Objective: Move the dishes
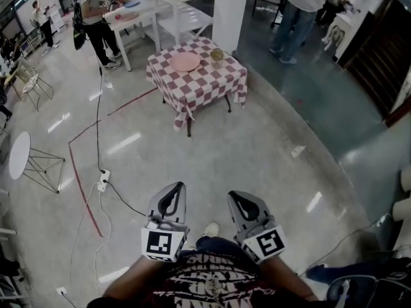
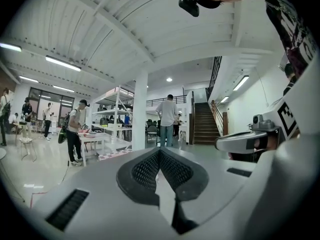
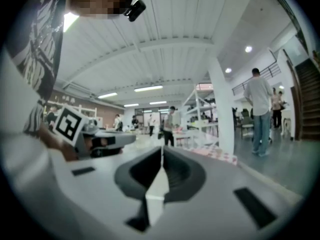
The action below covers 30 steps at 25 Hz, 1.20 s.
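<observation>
Plate (image 1: 185, 61): pink, round, on the checked table (image 1: 212, 85) beside a small bowl (image 1: 217, 56), straight ahead and well apart from the 2 grippers.
Left gripper (image 1: 173, 191): closed, empty, seemingly nearer the plate.
Right gripper (image 1: 239, 199): closed, empty.

No legible text, labels or numbers anywhere, shirt print (image 1: 209, 281) unreadable

Glossy grey floor (image 1: 270, 165), red tape lines (image 1: 86, 194) at the left, a white pillar (image 1: 230, 11) at top centre, white tables (image 1: 148, 8) beside it; strip lights (image 2: 62, 63) overhead, staircase (image 2: 202, 126) at right.
</observation>
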### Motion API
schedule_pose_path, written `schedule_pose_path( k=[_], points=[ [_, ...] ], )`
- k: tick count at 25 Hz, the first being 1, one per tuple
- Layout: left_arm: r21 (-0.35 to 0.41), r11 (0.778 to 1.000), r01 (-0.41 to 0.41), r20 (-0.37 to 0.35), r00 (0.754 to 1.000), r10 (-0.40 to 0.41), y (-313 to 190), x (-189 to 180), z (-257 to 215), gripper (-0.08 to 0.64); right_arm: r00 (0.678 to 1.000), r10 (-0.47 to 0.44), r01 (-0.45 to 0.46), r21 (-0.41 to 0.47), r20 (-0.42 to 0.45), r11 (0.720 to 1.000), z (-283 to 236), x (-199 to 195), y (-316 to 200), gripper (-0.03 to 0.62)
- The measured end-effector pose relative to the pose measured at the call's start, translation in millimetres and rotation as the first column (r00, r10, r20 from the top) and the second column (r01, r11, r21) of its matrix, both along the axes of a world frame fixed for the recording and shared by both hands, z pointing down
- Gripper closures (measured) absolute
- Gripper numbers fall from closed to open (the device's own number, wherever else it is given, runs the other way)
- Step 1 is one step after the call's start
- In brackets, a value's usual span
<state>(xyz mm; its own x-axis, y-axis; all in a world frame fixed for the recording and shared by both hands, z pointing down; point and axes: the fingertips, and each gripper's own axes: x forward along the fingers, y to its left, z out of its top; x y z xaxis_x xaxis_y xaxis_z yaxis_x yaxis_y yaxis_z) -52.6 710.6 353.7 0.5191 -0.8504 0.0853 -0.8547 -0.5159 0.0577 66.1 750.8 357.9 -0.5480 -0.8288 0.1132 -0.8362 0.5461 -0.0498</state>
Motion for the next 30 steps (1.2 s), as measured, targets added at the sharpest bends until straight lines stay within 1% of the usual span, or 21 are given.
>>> schedule_pose_path(
  k=[3, 5, 7, 11, 14, 18, 21, 24, 30],
  points=[
    [0.019, 0.999, 0.032, 0.004, 0.999, -0.032, -21, 2, -9, 0.531, 1.000, -0.029, 0.029, 0.018, -0.008, 0.999, -8, 5, -16, 0.557],
    [0.033, 0.999, 0.039, 0.003, 0.999, -0.039, -32, 8, -12, 0.531, 0.999, -0.043, 0.043, 0.019, -0.020, 0.999, -10, 11, -24, 0.557],
    [0.037, 0.999, 0.030, -0.008, 1.000, -0.030, -38, 19, -12, 0.531, 0.999, -0.047, 0.048, 0.015, -0.022, 0.999, -10, 19, -32, 0.557],
    [0.051, 0.999, 0.002, 0.000, 1.000, -0.002, -42, 36, -14, 0.531, 0.999, -0.040, 0.040, 0.020, -0.009, 0.999, -10, 34, -41, 0.557],
    [0.058, 0.998, 0.023, -0.002, 1.000, -0.023, -50, 37, -19, 0.531, 1.000, -0.029, 0.029, 0.037, 0.006, 0.999, -16, 43, -47, 0.557],
    [0.043, 0.998, 0.039, -0.026, 0.999, -0.038, -54, 40, -22, 0.531, 1.000, -0.022, 0.022, 0.040, 0.004, 0.999, -19, 50, -47, 0.557],
    [0.037, 0.999, 0.040, -0.014, 0.999, -0.040, -56, 40, -21, 0.531, 1.000, -0.006, 0.006, 0.020, 0.013, 1.000, -16, 53, -51, 0.557],
    [0.026, 0.998, 0.058, -0.003, 0.998, -0.058, -59, 33, -15, 0.531, 0.999, 0.005, -0.004, -0.011, 0.036, 1.000, -10, 55, -58, 0.557],
    [-0.010, 0.996, 0.083, 0.006, 0.996, -0.083, -62, 19, -4, 0.531, 0.999, -0.014, 0.017, -0.049, 0.052, 0.999, 2, 45, -67, 0.557]
  ],
)
